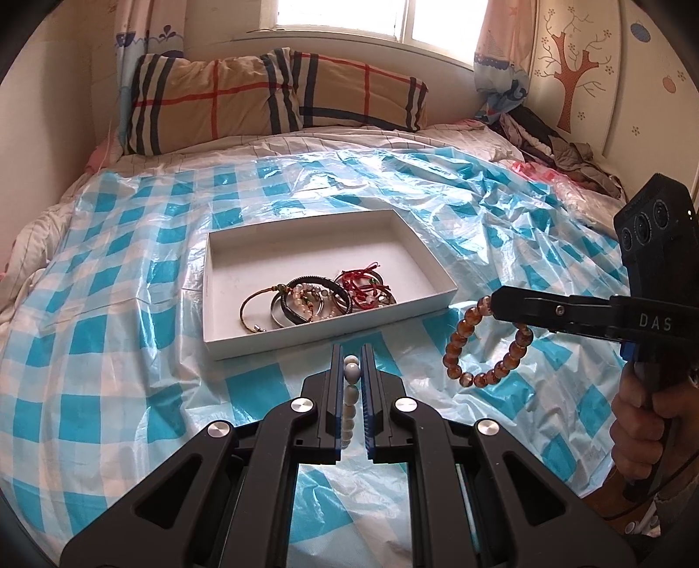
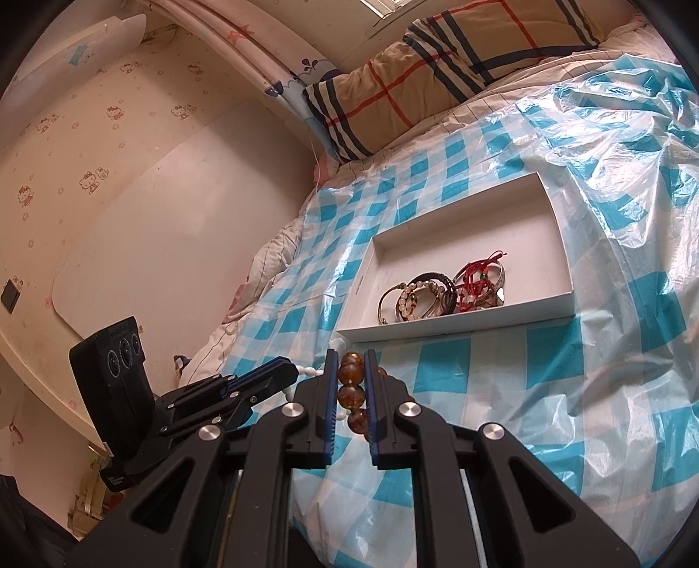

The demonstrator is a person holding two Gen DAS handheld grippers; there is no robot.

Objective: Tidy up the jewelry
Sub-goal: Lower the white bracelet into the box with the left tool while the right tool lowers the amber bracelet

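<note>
The left gripper (image 1: 353,349) clenches a white bead bracelet (image 1: 352,402); the right gripper (image 2: 353,355) clenches an amber bead bracelet (image 1: 480,349); both hang just short of the white box (image 1: 323,341) on the bed; next, I judge, carry each over the rim and release.

Bright daylight from the overexposed window (image 1: 349,17); sharp frames, fisheye-bent, dark-vignetted edges.

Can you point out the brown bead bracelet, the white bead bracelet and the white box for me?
Brown bead bracelet (image 1: 478,379): left wrist view, on the hanging lower beads.
White bead bracelet (image 1: 352,372): left wrist view, on a bead between the fingers.
White box (image 1: 306,341): left wrist view, on the near wall.
</note>
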